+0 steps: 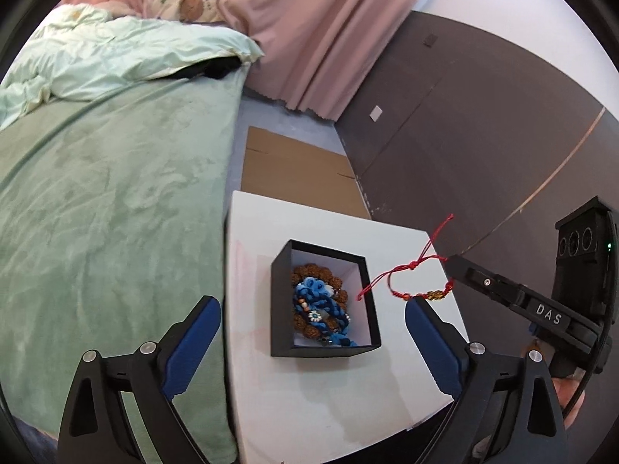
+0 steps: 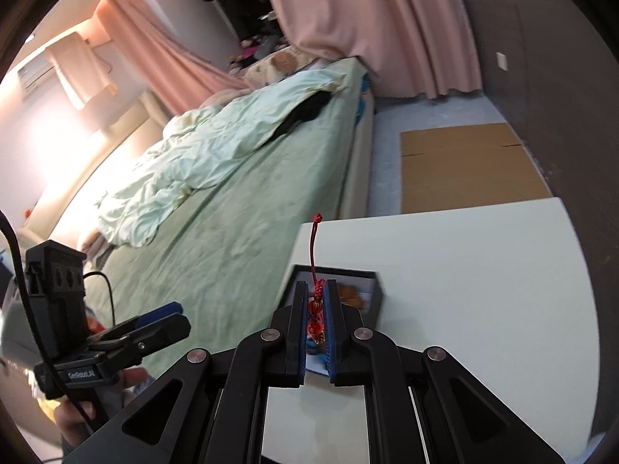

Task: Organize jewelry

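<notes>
Left wrist view gives you the whole picture of the red string bracelet [image 1: 416, 278]: it hangs in the air off the tip of your right gripper [image 1: 450, 266], loop drooping down, loose cord ends trailing over the right edge of the black box [image 1: 279, 301] and up past the fingertip. Right wrist view can't show that loop at all; you just get the beaded part of the bracelet [image 2: 315, 309] pinched between the two blue pads [image 2: 329, 321], with one cord end sticking straight up past the fingertips. So your right gripper [image 2: 314, 290] is clamped on it, fingers nearly together.

Your left gripper [image 1: 313, 309] is spread wide, nothing between the fingers, held low over the white table [image 1: 329, 398] with the box sitting right in the gap ahead of them. In the right view you see that left gripper [image 2: 170, 315] off to the side over the green bed [image 2: 216, 232].

Inside the box there's already a blue braided piece [image 1: 321, 305] lying on a brown beaded bracelet [image 1: 309, 270]. Box touches the table, just beyond your left fingertips.
</notes>
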Tool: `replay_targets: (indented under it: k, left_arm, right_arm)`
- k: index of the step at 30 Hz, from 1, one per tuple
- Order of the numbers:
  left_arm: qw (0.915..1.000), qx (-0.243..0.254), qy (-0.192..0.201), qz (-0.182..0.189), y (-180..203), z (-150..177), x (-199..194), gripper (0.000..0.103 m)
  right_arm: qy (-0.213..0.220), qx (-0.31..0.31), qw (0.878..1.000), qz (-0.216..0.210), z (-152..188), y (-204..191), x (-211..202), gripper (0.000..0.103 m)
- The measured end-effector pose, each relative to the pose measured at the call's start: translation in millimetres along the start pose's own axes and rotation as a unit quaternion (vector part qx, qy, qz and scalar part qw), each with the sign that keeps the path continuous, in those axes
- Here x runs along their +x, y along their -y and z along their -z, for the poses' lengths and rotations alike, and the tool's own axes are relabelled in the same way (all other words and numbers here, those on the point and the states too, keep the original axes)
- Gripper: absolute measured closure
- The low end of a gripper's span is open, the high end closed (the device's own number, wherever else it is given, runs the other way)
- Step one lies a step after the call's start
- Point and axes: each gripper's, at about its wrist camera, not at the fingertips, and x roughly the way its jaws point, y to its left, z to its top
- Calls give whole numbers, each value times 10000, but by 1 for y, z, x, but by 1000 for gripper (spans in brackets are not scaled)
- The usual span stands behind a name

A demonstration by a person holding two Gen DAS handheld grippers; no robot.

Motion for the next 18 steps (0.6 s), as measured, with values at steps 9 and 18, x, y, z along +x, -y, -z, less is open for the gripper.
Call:
replay_targets:
  k: [9,18]
  left_arm:
    - [9998,-81,181,-36,-8,4,-22,7]
    - [9992,-5,403,64,11,19,-49,7]
  right_arm:
    - [-420,374,9983,137,11,11,21,44]
    - [-86,498,9983,281,37,22,-35,43]
